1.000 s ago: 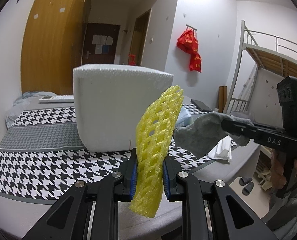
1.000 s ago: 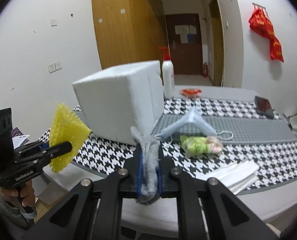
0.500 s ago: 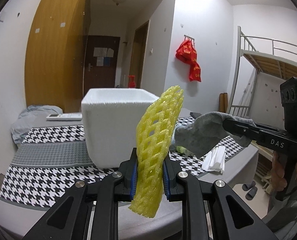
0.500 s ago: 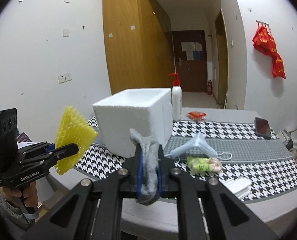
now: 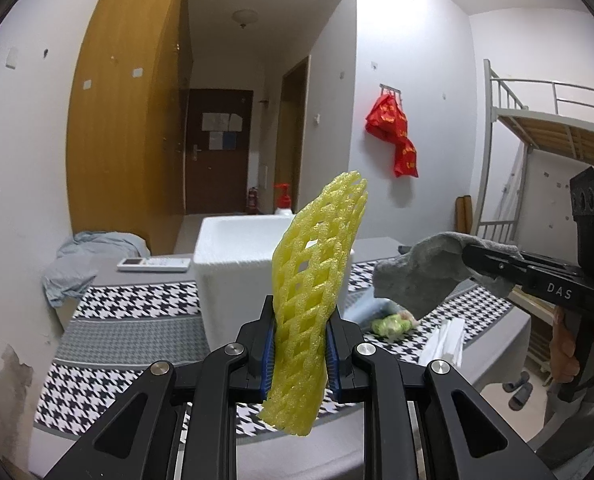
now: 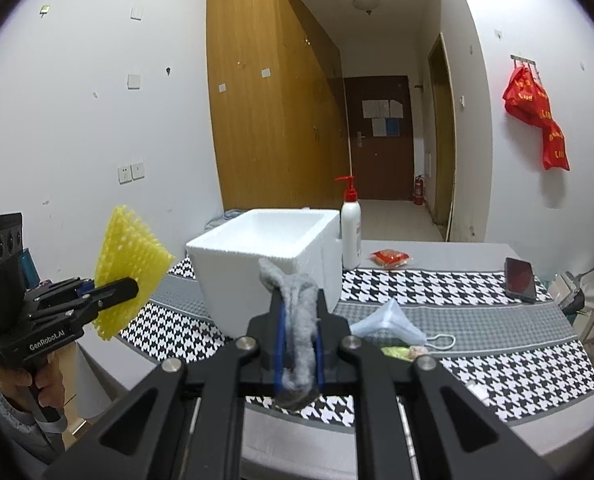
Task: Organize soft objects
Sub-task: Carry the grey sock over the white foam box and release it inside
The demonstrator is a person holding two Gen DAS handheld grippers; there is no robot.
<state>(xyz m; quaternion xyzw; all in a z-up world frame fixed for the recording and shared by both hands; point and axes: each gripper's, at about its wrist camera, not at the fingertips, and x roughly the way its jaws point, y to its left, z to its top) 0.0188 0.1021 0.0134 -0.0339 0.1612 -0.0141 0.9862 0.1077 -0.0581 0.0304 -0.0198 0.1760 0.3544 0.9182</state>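
Foam, in the left wrist view: the left gripper [image 5: 300, 354] is clenched on a yellow foam fruit net [image 5: 317, 276], pinched across its lower half so the upper part stands up and leans right while the bottom edge hangs free below the blue pads [image 5: 268, 354]. It looks nearly weightless, springy and open-meshed, so a light squeeze mid-body should hold it, though it would likely bounce back once let go. Beyond it stands the white styrofoam box [image 5: 233, 276] on the houndstooth tablecloth [image 5: 129, 300], its mouth open upward. From the right wrist view, the right gripper [image 6: 300, 354] is grasping a grey sock [image 6: 297, 308], bunched between the jaws with a limp fold poking above. Soft and floppy, it will probably drape and drop wherever released; gripping the bunched middle seems sound. A blue face mask [image 6: 389, 322] lies on the cloth beside the styrofoam box [image 6: 257, 272], thin and light, best taken by its folded body rather than the loop.
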